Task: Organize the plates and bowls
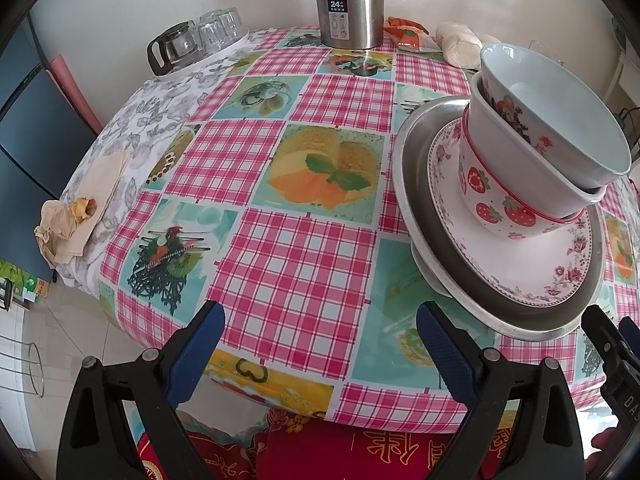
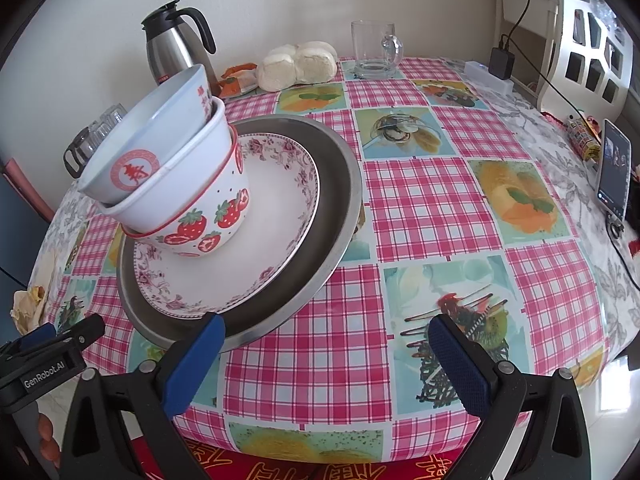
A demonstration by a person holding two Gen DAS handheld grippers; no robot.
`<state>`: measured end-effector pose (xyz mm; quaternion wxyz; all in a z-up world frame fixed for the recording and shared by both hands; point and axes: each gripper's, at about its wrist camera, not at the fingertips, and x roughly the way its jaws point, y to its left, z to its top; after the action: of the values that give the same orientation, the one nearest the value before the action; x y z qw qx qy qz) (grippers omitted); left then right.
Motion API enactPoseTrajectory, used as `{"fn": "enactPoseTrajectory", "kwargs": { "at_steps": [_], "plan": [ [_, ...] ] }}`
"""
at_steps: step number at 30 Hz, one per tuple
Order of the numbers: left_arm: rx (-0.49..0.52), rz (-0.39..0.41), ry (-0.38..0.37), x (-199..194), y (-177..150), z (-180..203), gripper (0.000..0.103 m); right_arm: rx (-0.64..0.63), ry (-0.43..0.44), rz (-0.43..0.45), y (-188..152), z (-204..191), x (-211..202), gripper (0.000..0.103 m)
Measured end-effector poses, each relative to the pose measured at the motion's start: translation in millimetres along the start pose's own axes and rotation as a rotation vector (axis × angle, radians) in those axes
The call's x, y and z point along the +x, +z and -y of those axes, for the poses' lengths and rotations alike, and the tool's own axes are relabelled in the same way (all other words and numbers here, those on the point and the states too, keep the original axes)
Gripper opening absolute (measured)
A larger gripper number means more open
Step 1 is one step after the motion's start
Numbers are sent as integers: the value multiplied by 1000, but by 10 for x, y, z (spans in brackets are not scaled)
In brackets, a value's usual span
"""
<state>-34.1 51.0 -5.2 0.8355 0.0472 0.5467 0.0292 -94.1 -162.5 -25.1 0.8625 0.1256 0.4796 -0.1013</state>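
A stack stands on the checked tablecloth: a steel plate point(image 1: 416, 200) point(image 2: 340, 200) at the bottom, a floral plate point(image 1: 500, 256) point(image 2: 272, 224) on it, then a strawberry bowl point(image 1: 496, 200) point(image 2: 208, 220), a white bowl point(image 1: 508, 140) point(image 2: 180, 176) and a pale blue bowl point(image 1: 568, 112) point(image 2: 160, 124) nested and leaning. My left gripper point(image 1: 320, 348) is open and empty, left of the stack near the table's front edge. My right gripper point(image 2: 326, 356) is open and empty, its left finger point(image 2: 196, 356) in front of the steel plate's rim.
A steel thermos jug point(image 1: 348, 4) point(image 2: 176, 48), a tray of glasses point(image 1: 200, 36), steamed buns point(image 2: 296, 64), a glass mug point(image 2: 374, 50) and a snack packet point(image 1: 408, 34) line the far edge. Crumpled tissue point(image 1: 68, 220) lies left. A phone point(image 2: 614, 168) and cables lie right.
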Motion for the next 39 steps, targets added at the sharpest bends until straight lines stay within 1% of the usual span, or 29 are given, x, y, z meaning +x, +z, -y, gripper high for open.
{"fn": "enactPoseTrajectory", "kwargs": {
  "at_steps": [39],
  "plan": [
    [-5,-18,5,32,-12,-33,97,6,-5,-16,-25,19,30,103]
  ]
}}
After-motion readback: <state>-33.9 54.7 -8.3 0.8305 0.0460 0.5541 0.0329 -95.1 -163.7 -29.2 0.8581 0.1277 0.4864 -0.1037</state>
